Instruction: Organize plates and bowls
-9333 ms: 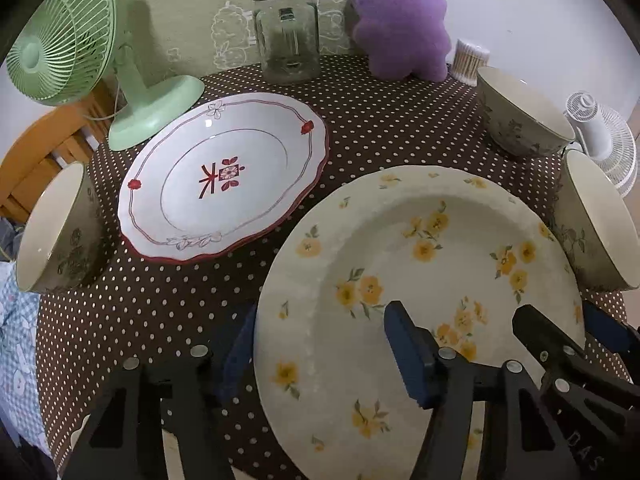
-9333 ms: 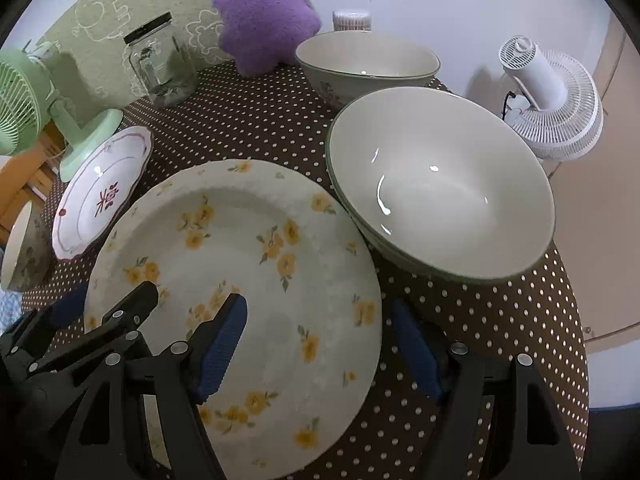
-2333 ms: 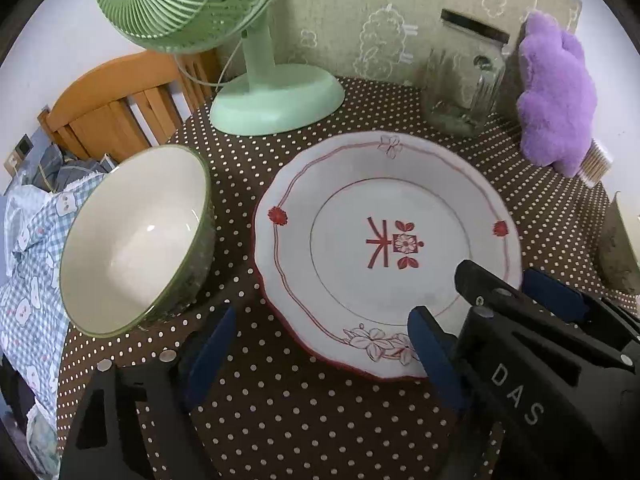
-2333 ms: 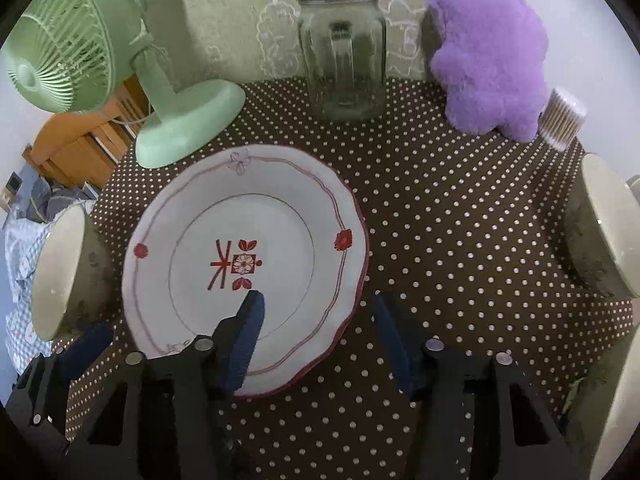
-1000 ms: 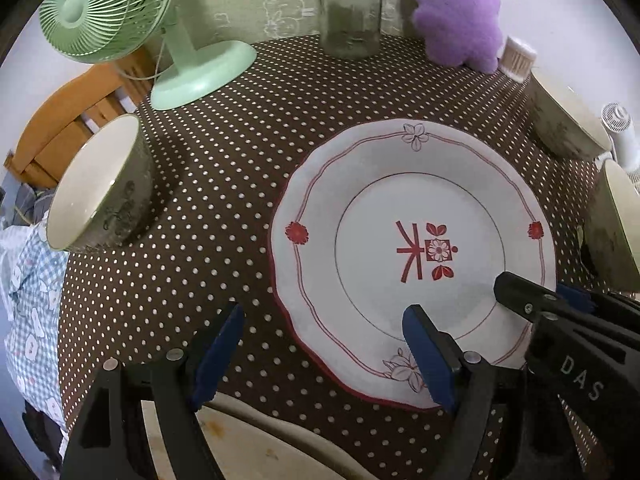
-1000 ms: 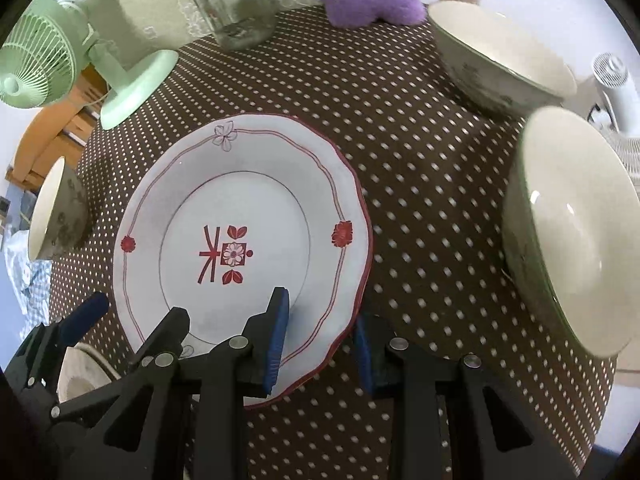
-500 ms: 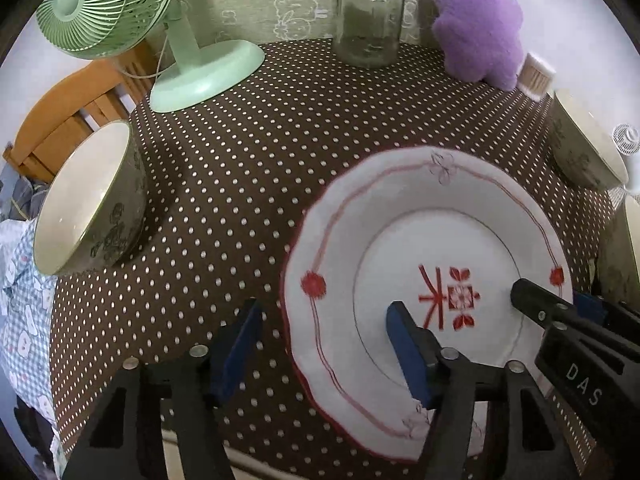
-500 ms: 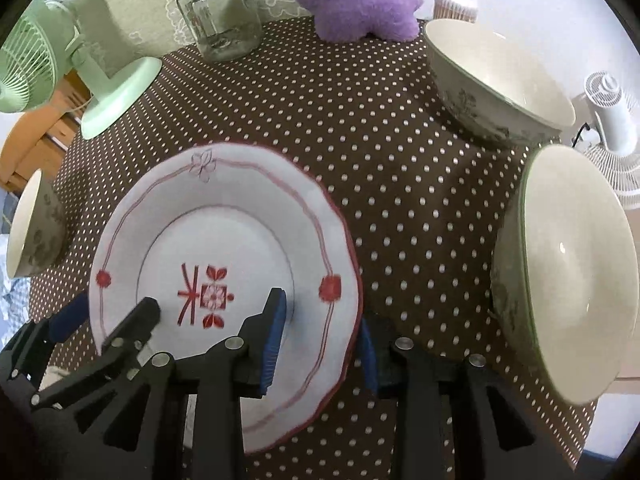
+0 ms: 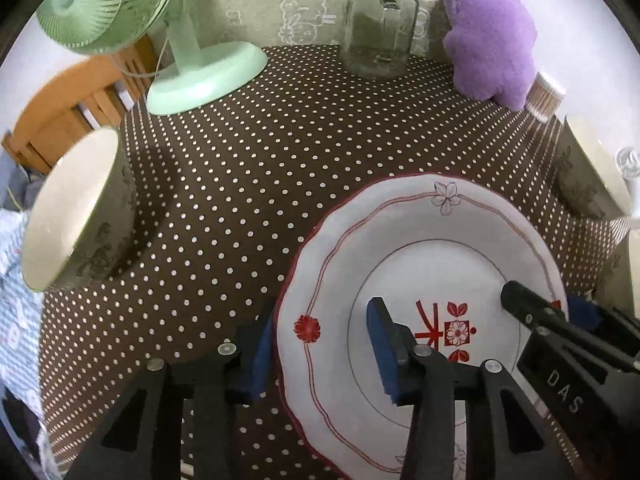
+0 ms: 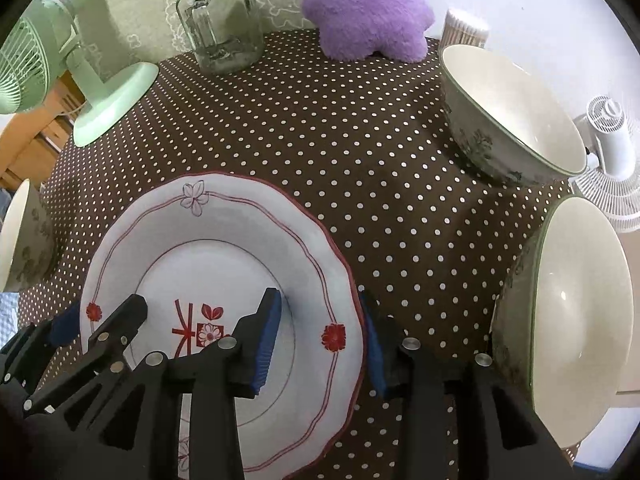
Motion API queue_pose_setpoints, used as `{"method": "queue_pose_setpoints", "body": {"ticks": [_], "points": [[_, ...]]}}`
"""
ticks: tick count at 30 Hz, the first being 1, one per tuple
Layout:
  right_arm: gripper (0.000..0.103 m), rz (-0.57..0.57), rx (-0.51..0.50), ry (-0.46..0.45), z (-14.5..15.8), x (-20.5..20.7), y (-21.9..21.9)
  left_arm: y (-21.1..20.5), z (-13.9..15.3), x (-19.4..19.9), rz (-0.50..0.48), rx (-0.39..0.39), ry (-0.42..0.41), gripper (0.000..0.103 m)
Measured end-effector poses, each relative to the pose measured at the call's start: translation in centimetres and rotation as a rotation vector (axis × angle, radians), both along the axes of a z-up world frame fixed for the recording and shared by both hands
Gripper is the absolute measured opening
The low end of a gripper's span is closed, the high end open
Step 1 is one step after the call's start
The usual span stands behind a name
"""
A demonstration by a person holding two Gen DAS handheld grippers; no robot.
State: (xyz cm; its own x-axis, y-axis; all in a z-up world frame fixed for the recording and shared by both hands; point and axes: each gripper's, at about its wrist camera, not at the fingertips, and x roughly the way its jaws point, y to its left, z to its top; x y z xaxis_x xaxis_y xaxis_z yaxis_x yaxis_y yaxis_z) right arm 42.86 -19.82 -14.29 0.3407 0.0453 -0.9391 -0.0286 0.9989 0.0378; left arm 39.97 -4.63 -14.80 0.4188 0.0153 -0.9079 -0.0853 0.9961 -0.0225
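A white plate with a red scalloped rim and red motif lies over the dotted tablecloth; in the right wrist view the plate fills the lower left. My left gripper straddles its left rim with jaws closing, the pads still apart from the rim. My right gripper straddles the right rim with jaws opening, and a gap shows at the pads. Each gripper shows in the other's view: right gripper, left gripper. Cream bowls stand at the left, far right and near right.
A green fan, glass jar, purple plush toy and toothpick holder line the table's back. A white fan stands off the right edge. A wooden chair is behind the left bowl.
The plate has shifted across the table together with both grippers. The left jaws have narrowed around its left rim. The right jaws have widened a little at the right rim.
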Motion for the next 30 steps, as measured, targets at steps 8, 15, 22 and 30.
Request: {"method": "queue_pose_setpoints", "body": {"ticks": [8, 15, 22, 30], "points": [[0.042, 0.003, -0.016, 0.001, 0.4, -0.6, 0.3, -0.1, 0.1, -0.9, 0.006, 0.000, 0.006, 0.040], [0.042, 0.015, -0.045, 0.006, 0.7, -2.6, 0.1, -1.0, 0.4, -3.3, -0.002, 0.012, 0.015, 0.040], [0.042, 0.000, -0.036, 0.004, 1.8, -4.7, -0.9, -1.9, 1.7, -5.1, -0.021, 0.018, -0.001, 0.040], [0.042, 0.008, -0.023, -0.018, 4.3, -6.3, -0.8, -2.3, 4.1, -7.2, -0.020, 0.033, -0.026, 0.040]]}}
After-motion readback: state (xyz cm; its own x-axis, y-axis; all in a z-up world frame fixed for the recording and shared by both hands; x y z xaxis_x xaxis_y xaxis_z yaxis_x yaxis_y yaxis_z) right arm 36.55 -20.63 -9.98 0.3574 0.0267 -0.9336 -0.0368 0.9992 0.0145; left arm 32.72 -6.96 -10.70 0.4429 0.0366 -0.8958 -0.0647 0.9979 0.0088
